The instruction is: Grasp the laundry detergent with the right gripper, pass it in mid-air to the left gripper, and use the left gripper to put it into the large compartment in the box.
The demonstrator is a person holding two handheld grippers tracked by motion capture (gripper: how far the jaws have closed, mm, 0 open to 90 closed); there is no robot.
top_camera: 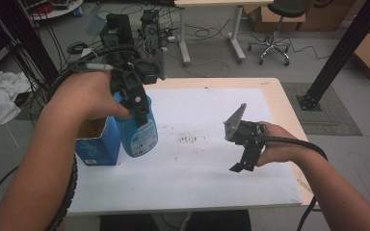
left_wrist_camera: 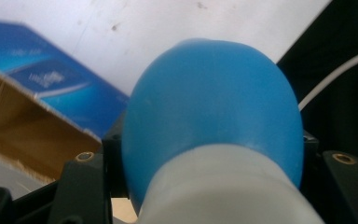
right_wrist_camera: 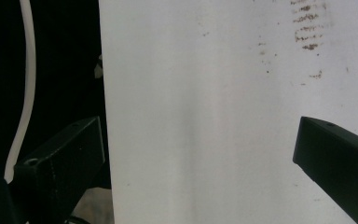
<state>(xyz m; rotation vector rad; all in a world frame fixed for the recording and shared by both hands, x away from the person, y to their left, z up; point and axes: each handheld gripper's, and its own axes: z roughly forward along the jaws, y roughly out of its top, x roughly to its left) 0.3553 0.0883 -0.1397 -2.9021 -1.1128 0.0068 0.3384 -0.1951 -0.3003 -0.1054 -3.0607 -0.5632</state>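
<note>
At the bench's left edge an open blue carton [top_camera: 96, 142] stands just beside the blue spray bottle [top_camera: 138, 131]. The left gripper [top_camera: 134, 98] has its fingers clamped on the bottle's neck; the left gripper view adds the bottle's rounded shoulder and grey collar. Farther right, the right gripper [top_camera: 243, 161] hovers over the white bench [top_camera: 197, 168], fingers apart.

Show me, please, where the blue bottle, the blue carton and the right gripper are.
blue bottle [top_camera: 139, 132]: high view, on its label.
blue carton [top_camera: 96, 147]: high view, on its front wall.
right gripper [top_camera: 241, 167]: high view, between the tips of its open jaws.
</note>
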